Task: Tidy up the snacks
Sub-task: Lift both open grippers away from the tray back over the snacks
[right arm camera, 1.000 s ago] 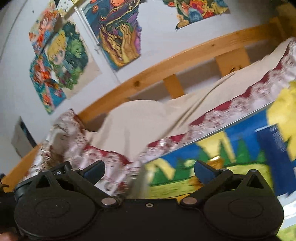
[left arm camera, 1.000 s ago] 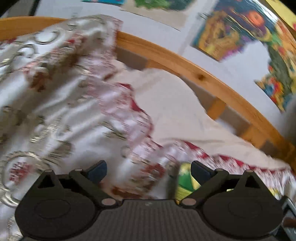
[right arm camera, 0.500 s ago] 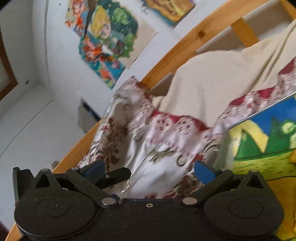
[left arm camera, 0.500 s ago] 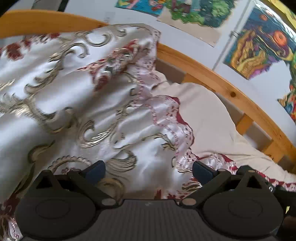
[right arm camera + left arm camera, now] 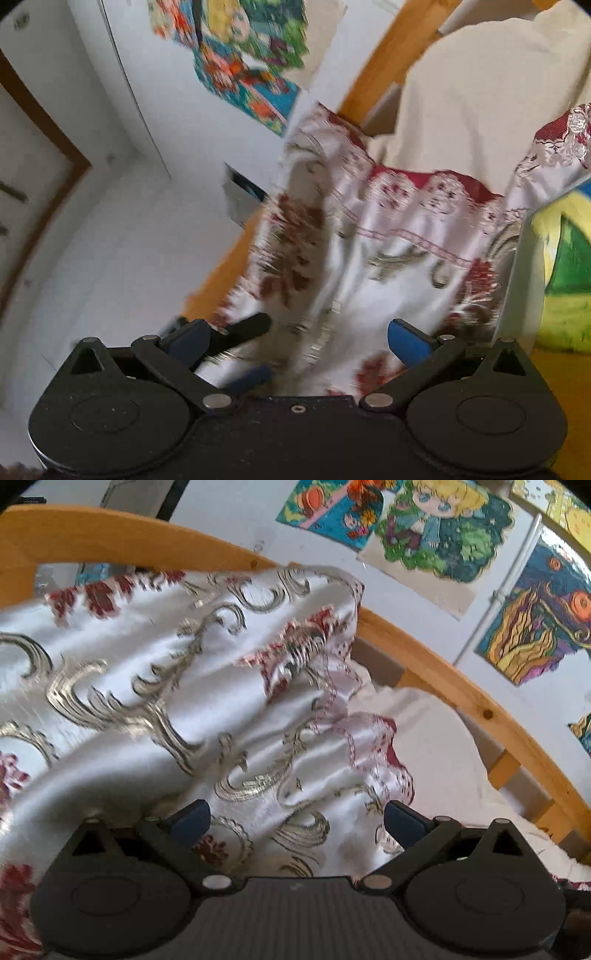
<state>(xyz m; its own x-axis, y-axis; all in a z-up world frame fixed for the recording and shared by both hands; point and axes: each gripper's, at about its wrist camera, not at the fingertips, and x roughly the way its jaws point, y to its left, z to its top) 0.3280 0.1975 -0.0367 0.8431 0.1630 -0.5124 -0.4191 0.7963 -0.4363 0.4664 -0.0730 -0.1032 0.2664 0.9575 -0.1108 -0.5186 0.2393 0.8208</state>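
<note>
No snack shows clearly. A yellow, green and blue printed sheet or package lies at the right edge of the right wrist view, partly cut off. My left gripper is open and empty, just above a white satin cover with red and gold embroidery. My right gripper is open and empty above the same cover. The other gripper's dark fingers show low in the right wrist view.
A curved wooden bed rail runs behind the cover, with a cream cushion against it. Colourful drawings hang on the white wall. A brown-framed door is at the left in the right wrist view.
Both grippers have swung left: the printed sheet has slid to the right edge of the right view and out of the left view. Both stay open.
</note>
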